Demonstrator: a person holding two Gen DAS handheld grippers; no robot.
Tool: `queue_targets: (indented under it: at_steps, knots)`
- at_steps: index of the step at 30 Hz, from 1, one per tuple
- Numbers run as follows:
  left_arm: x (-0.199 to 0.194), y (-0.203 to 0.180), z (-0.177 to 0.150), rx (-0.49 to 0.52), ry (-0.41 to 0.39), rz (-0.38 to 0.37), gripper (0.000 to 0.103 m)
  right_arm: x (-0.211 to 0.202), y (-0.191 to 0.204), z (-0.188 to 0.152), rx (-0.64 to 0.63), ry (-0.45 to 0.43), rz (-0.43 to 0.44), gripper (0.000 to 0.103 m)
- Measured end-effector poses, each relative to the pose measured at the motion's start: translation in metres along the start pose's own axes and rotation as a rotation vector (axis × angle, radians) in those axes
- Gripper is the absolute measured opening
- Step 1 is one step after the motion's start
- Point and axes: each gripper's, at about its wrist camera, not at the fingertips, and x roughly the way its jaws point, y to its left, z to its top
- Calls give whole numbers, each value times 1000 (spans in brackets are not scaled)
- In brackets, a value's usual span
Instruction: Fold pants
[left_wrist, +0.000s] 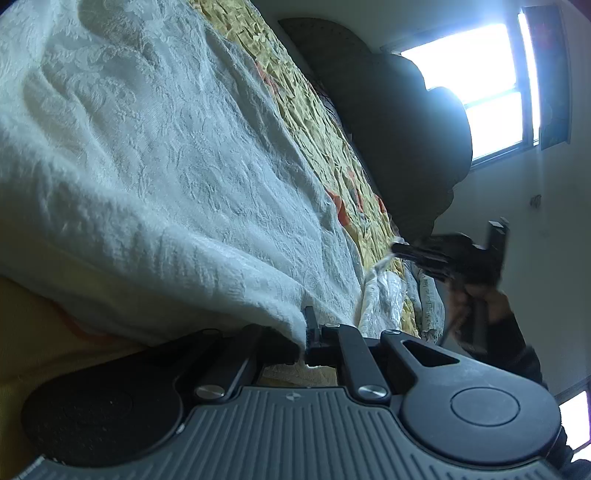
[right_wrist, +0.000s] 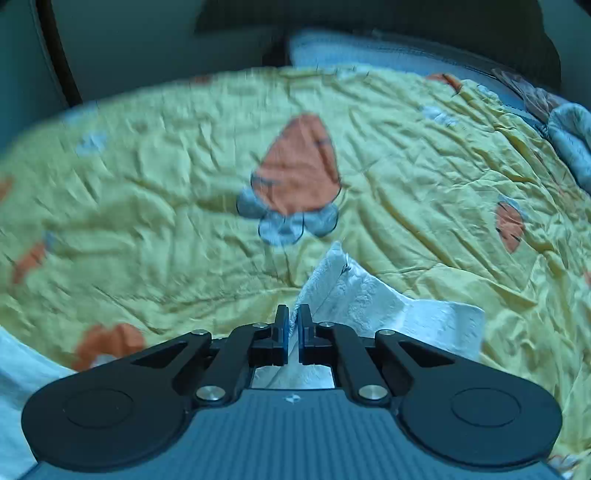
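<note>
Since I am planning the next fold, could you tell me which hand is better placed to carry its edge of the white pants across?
Probably the right. The right gripper pinches a free corner of the white pants above the yellow bedspread. The left gripper also grips them, under the draped bulk.

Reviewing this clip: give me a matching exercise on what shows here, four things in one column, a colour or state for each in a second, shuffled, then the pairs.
Things:
1. left gripper
2. right gripper
3. bedspread
4. window

Descriptions:
A. yellow, with orange carrot prints
B. bright with daylight, on the far wall
C. shut on a corner of the white pants, above the carrot print
D. shut on an edge of the white pants, with a broad stretch of the cloth spreading away from it

Pairs: 1-D, 2-C, 3-A, 4-B
</note>
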Motion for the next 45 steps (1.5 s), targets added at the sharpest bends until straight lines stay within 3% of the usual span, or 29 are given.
queue_targets:
  at_steps: [3,7,12,14,17,19,22,24,27,29,36,41,43,44,45]
  knots:
    - [0,0,0,0,0,0,12,-46,-44,-24,125,-88,59,4]
    - [0,0,0,0,0,0,12,-94,-110,-82,321,-158,126,4]
    - [1,0,0,3,-1,2,12,-101,-166,-163,494,-131,95,5]
    - [1,0,1,5,-2,4,13,-94,-175,-179,568,-156,152,7]
    - [1,-1,2,10,-3,6,12,-79,-177,-168,675,-181,346,8]
    - [2,-1,2,10,-5,7,12,-67,-163,-145,655,-181,418,9]
    - [2,0,2,10,-8,5,12,-36,-145,-110,663,-105,499,12]
    - [2,1,1,9,-8,2,12,-16,-138,-99,696,-59,510,28]
    - [2,1,1,8,-8,-1,12,1,-133,-97,721,-17,446,49]
    - [2,2,1,7,-8,-3,12,3,-132,-101,726,-27,437,49]
    - [2,3,1,4,-8,-6,13,4,-142,-99,748,-44,396,49]
    - [2,3,1,4,-8,-7,13,31,-153,-87,837,-39,384,47]
    - [2,3,1,4,-8,-7,13,38,-153,-88,836,-24,355,29]
    - [2,3,1,4,-8,-7,13,39,-150,-88,815,-27,325,8]
    - [2,3,1,4,-8,-7,13,37,-148,-89,791,-51,321,6]
